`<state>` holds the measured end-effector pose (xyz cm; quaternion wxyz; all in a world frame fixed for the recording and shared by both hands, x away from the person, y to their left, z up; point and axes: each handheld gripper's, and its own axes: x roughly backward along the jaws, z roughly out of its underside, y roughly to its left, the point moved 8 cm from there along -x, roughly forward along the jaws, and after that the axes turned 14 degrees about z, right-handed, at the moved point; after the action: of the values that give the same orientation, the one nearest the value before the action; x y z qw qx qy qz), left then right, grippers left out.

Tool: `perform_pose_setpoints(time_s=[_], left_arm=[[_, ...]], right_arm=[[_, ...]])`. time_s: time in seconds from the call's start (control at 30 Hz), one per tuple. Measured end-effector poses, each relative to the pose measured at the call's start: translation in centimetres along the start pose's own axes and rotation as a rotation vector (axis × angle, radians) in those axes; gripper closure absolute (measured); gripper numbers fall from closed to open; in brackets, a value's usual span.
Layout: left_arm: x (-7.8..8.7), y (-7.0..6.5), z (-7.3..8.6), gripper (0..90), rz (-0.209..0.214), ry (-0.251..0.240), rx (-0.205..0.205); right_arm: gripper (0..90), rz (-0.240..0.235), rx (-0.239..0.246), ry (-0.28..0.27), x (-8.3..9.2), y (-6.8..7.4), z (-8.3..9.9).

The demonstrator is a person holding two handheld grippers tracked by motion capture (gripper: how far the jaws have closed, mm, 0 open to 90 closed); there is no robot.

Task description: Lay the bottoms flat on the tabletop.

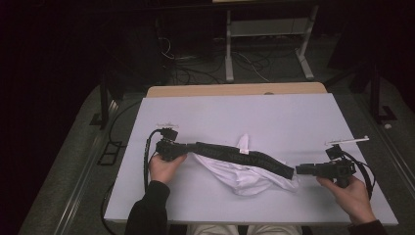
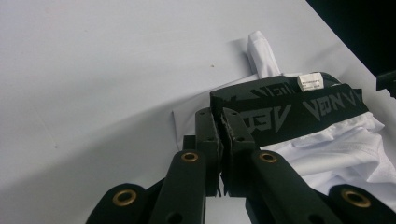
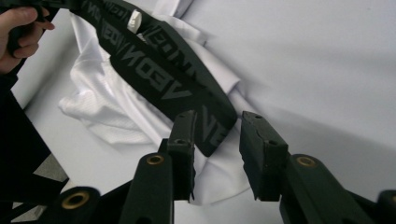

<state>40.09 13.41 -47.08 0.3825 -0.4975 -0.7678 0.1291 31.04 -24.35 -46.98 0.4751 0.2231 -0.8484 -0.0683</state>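
The left gripper (image 2: 220,122) is clenched on the waistband's (image 1: 240,157) left end. The right gripper (image 3: 217,133) has let go, its jaws apart around the band's right end without pressing. Under the band, the white cloth (image 1: 244,178) lies mid-table (image 1: 274,112).

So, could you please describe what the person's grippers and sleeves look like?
Both the left gripper and the right gripper are matte black, with brass-coloured pivot rings on the jaw arms. A black cable loops from each. The sleeves are dark.
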Motion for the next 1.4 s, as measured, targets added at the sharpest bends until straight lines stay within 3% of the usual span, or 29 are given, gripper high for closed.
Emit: perform_pose_setpoints(time_s=[0.4, 0.53, 0.7, 0.83, 1.07, 1.17, 1.33, 1.4], left_arm=[[-0.1, 0.0, 0.0, 85.8, -0.001, 0.007, -0.003], [-0.2, 0.1, 0.0, 85.8, 0.000, 0.009, -0.001], [-0.2, 0.1, 0.0, 85.8, -0.001, 0.010, 0.002], [-0.2, 0.0, 0.0, 85.8, -0.001, 0.011, 0.000], [-0.1, -0.2, -0.2, 85.9, -0.002, 0.006, -0.013], [0.2, -0.5, -0.5, 85.8, 0.008, -0.010, -0.020], [0.2, -0.6, -1.3, 85.9, 0.030, -0.044, -0.013], [0.1, -0.7, -1.7, 85.9, 0.020, -0.047, -0.032]], right_arm=[[58.7, 0.038, 0.002, 0.061, -2.8, -0.8, -0.4], [60.8, -0.001, -0.015, 0.089, -3.4, -0.7, -0.1], [71.7, -0.060, -0.025, 0.100, -3.5, 0.0, 0.1], [83.6, -0.068, -0.011, 0.090, -3.3, 0.2, 0.0], [85.7, -0.054, 0.003, 0.041, -2.3, -0.2, -0.8], [86.0, -0.019, 0.037, 0.009, -2.0, -0.6, -2.3], [86.4, -0.005, 0.055, -0.012, -2.2, -1.0, -4.1], [86.5, -0.001, 0.062, -0.035, -2.1, -1.2, -5.3]])
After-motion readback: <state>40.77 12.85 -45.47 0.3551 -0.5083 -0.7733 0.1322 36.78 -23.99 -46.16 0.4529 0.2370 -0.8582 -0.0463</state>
